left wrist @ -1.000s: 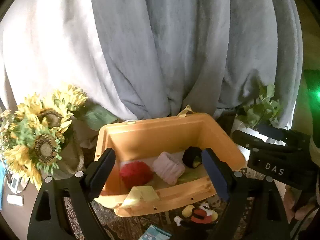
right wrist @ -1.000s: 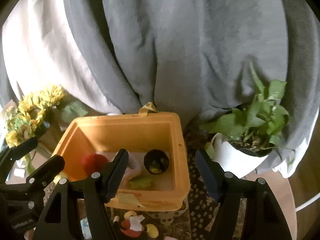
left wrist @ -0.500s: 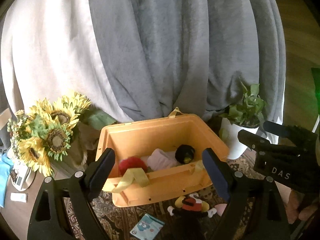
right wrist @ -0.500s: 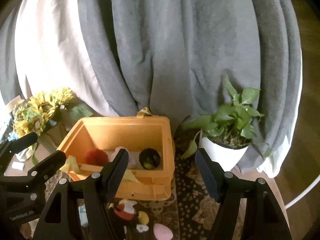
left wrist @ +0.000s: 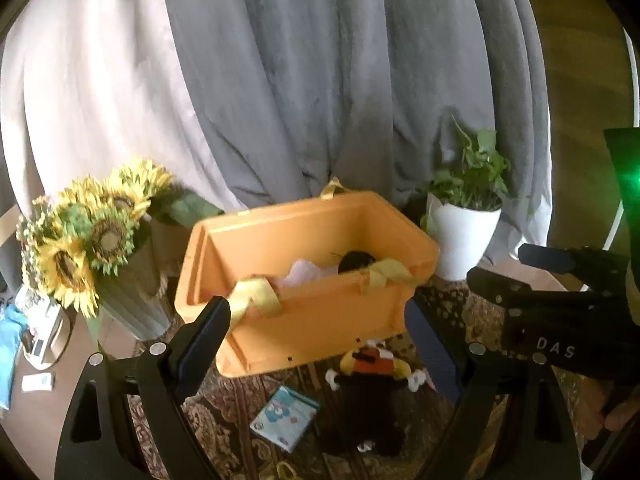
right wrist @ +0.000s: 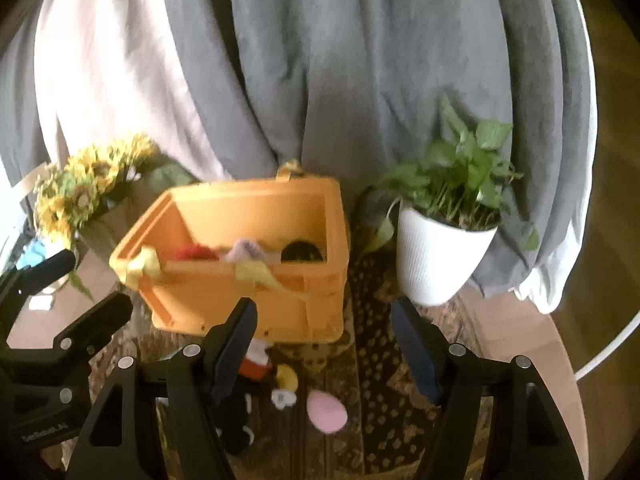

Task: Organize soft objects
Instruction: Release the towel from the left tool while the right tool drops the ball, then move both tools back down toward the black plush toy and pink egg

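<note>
An orange bin [left wrist: 320, 320] [right wrist: 248, 300] stands on the patterned rug and holds a red soft toy [right wrist: 192, 251], a pink cloth [left wrist: 304, 270] [right wrist: 244, 249] and a dark round object [left wrist: 356, 261] [right wrist: 302, 252]. A black plush with a red cap [left wrist: 368, 392] [right wrist: 254, 364] lies in front of the bin, beside a pink egg-shaped item [right wrist: 326, 412] and a small blue packet [left wrist: 284, 416]. My left gripper [left wrist: 320, 344] is open and empty above the plush. My right gripper [right wrist: 324, 344] is open and empty above the pink item.
A sunflower bouquet in a vase [left wrist: 96, 240] [right wrist: 88, 192] stands left of the bin. A white pot with a green plant [left wrist: 464, 236] [right wrist: 444, 256] stands to its right. Grey and white drapes [left wrist: 320, 80] hang behind. Small items [left wrist: 36, 344] lie at far left.
Both grippers have drawn back and up from the bin. The bin looks smaller and farther. The plush, the blue packet and the pink item in front of it have come into view.
</note>
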A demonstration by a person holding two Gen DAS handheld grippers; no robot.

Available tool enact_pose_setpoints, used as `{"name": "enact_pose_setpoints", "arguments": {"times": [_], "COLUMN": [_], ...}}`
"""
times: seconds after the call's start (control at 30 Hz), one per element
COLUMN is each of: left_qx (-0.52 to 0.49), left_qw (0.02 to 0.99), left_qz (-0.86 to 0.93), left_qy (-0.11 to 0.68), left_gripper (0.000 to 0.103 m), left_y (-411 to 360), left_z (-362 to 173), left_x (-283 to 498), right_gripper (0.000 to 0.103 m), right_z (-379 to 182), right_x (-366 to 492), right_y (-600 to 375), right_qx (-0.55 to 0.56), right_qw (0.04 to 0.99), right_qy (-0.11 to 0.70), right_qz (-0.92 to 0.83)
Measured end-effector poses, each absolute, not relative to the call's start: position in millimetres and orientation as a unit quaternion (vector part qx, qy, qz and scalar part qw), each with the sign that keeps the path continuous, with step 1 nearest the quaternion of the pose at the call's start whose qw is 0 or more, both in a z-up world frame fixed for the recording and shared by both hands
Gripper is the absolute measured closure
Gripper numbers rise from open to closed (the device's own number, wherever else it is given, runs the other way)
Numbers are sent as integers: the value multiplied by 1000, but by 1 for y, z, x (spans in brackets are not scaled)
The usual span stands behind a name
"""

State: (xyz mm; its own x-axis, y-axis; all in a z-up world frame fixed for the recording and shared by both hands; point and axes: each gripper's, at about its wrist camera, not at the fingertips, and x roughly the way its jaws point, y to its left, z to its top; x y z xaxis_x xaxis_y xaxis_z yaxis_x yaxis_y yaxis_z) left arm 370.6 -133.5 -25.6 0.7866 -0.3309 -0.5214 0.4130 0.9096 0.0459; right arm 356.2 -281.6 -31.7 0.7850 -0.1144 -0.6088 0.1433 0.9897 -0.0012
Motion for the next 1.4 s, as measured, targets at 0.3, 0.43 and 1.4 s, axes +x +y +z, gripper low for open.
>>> {"name": "enact_pose_setpoints", "arguments": {"times": [0.3, 0.43, 1.4], "left_qx": [98, 106, 118], "left_qw": [927, 920, 857], "left_qz": [-212, -215, -256], "left_qy": [295, 311, 432], "left_gripper": [13, 13, 15], "left_y": [-141, -145, -171], "left_z": [-52, -63, -146], "left_x": [360, 360, 387], "right_gripper": [33, 33, 33], "right_z": [-65, -80, -165], "right_x": [348, 348, 374], "right_y": [-281, -282, -303], "right_qx": [23, 21, 52], "right_qw": [924, 915, 855], "right_qy": [377, 400, 515], "right_qz": [-52, -51, -34]}}
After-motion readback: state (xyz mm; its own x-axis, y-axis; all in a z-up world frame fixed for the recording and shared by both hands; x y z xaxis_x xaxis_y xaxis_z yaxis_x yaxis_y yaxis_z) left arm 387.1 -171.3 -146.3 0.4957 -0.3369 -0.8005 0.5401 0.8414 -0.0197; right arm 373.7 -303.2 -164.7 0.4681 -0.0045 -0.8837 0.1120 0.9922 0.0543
